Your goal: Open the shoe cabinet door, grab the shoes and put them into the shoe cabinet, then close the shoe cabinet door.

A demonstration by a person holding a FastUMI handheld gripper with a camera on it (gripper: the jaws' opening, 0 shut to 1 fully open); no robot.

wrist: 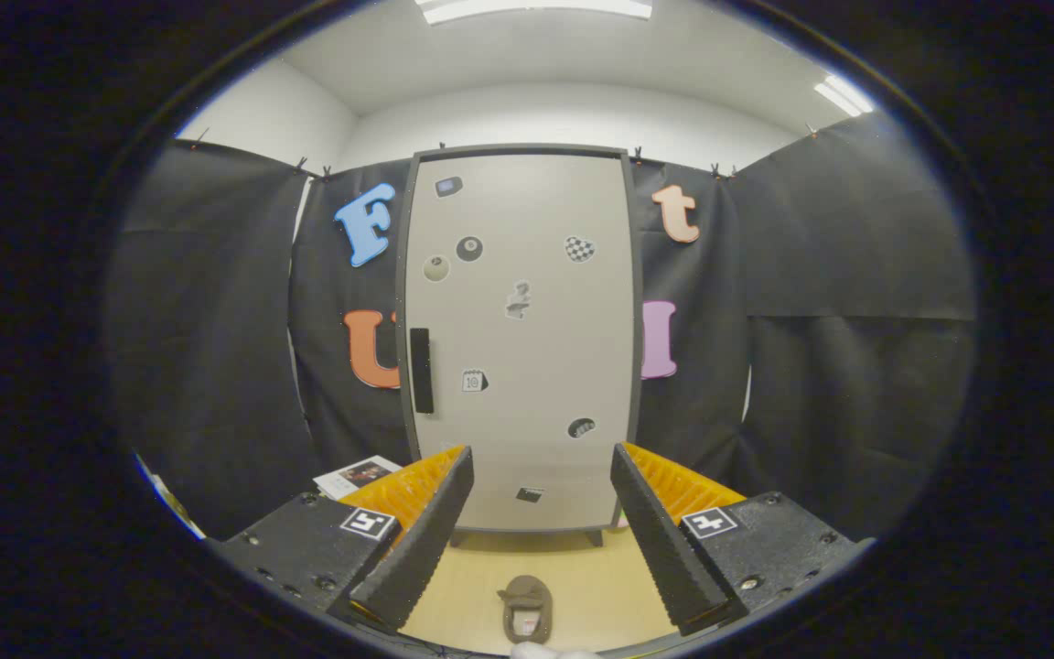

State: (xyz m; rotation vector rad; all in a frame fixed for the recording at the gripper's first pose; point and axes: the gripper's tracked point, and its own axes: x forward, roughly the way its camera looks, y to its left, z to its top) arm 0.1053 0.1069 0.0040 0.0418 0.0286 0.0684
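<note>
So: gripper [541,540] faces the shut shoe cabinet [520,339], jaws wide apart and holding nothing.
Door closed flush in its dark frame, black handle [421,371] at its left edge. Bare wooden floor [618,586] lies open between cabinet foot and jaws. One brown shoe [527,608] sits on the floor between the fingers, well short of the cabinet. Gripper level, aimed straight ahead.

Cabinet [527,339] base partly hidden behind spread fingers [417,540]; door stickers [519,300] too small to tell; booklet [355,474] half hidden, near left.
</note>
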